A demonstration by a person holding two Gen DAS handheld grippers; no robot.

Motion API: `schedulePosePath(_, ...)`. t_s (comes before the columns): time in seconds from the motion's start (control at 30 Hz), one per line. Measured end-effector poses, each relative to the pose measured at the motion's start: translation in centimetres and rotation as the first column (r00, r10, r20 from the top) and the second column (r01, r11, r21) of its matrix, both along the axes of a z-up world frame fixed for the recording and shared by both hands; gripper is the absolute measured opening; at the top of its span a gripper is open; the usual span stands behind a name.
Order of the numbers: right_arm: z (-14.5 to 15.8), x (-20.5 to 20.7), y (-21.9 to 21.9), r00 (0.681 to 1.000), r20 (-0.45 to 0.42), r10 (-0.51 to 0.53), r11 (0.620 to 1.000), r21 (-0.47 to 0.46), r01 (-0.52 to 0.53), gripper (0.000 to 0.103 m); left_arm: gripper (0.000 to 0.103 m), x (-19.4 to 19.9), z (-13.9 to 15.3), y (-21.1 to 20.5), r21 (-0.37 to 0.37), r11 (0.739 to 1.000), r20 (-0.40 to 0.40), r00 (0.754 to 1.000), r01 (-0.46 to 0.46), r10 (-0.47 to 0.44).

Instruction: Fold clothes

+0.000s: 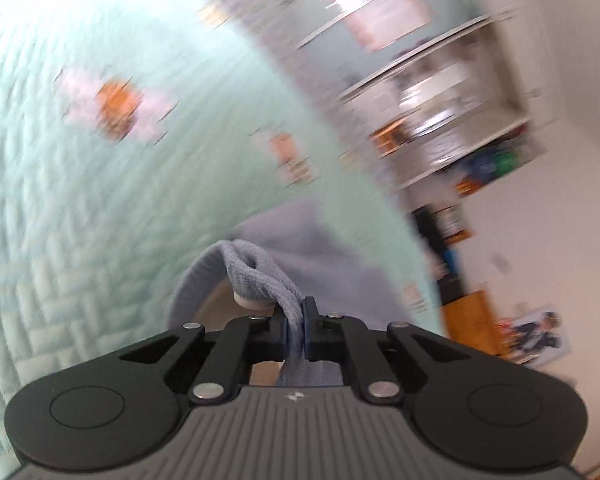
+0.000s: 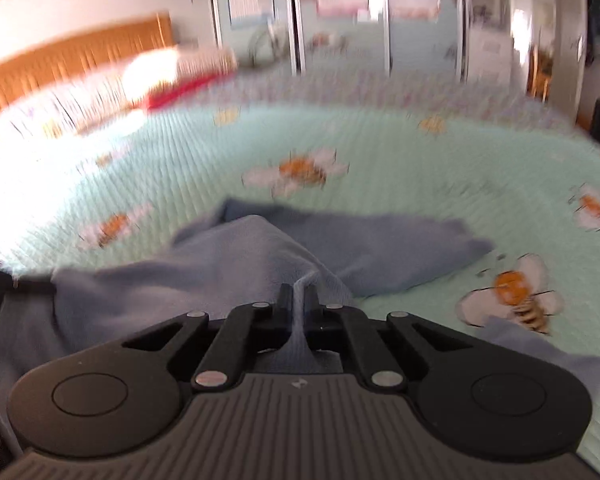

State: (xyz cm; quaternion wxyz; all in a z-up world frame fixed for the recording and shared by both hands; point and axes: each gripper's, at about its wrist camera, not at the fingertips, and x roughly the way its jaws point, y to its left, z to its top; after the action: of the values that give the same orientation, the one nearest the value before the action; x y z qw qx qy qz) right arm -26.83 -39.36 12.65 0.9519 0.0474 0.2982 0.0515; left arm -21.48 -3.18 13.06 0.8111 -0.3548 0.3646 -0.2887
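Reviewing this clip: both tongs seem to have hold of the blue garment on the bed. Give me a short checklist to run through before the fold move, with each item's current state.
1. Left tongs shut on the soft blue-grey knitted garment: ok, fabric pinched between the pads.
2. Right tongs shut on the same garment: ok, a fabric ridge runs into the jaws.
3. Garment lying flat before folding: not ok, it is bunched and creased.
4. Space on the mint-green quilted bedspread with bee prints beyond the garment: ok.
5. Which part of the garment each grip holds: cannot tell, both views are blurred.
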Motion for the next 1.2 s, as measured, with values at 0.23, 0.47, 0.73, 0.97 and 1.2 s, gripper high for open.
schedulePosePath(0.23, -1.2, -11.4, 0.7, 0.990, -0.078, 0.120, 0.993, 0.030, -0.118, 0.003, 0.032, -3.5, -0.4, 0.7, -0.040, 0.976, -0.020, 0.977, 0.213, -0.214)
schedulePosePath(0.47, -4.4, -14.0, 1.1, 0.960, -0.239, 0.149, 0.989, 0.029, -0.147, 0.003, 0.056, -4.8, -4.0, 0.8, -0.045, 0.971, -0.168, 0.957, 0.234, -0.238)
schedulePosePath(0.73, -0.6, -11.2, -1.6, 0.954, -0.202, 0.221, 0.968, 0.167, -0.188, 0.014, 0.007, -2.7, -3.8, -0.3, -0.010, 0.990, -0.097, 0.986, 0.137, -0.138)
schedulePosePath(0.97, 3.6, -1.3, -4.3, 0.998, -0.044, 0.049, 0.952, 0.303, -0.034, 0.038, 0.005, -5.6, -1.1, -4.6, -0.010, 0.947, 0.082, 0.944, 0.322, -0.321)
schedulePosePath(1.2, 0.5, 15.0, 2.6, 0.967, -0.203, 0.152, 0.951, 0.298, -0.087, 0.054, 0.005, -8.6, -0.7, -6.3, 0.033, 0.919, 0.082, 0.916, 0.392, -0.393)
